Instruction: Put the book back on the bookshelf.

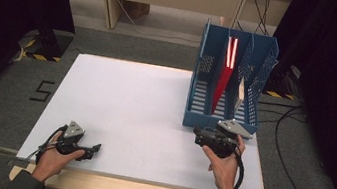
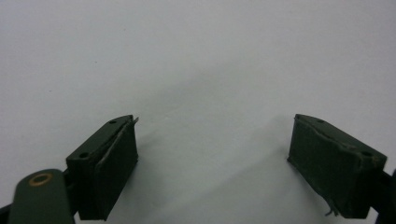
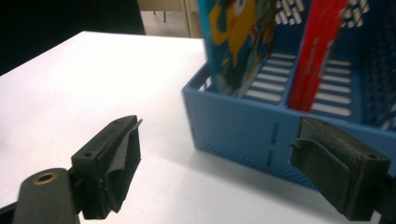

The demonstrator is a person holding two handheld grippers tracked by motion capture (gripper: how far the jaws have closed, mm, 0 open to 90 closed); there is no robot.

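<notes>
A blue file rack stands at the back right of the white table. A red book stands upright in its middle slot, and a thin pale book in the slot to its right. My right gripper hovers just in front of the rack's front wall, open and with nothing in it. In the right gripper view, the open right gripper faces the rack, where a cartoon-covered book stands beside the red book. My left gripper rests near the table's front left edge, open over bare tabletop.
Grey carpet surrounds the table. Black curtains hang on both sides, and cables run across the floor at the right. A wooden desk frame stands at the back. The rack's left slot holds nothing.
</notes>
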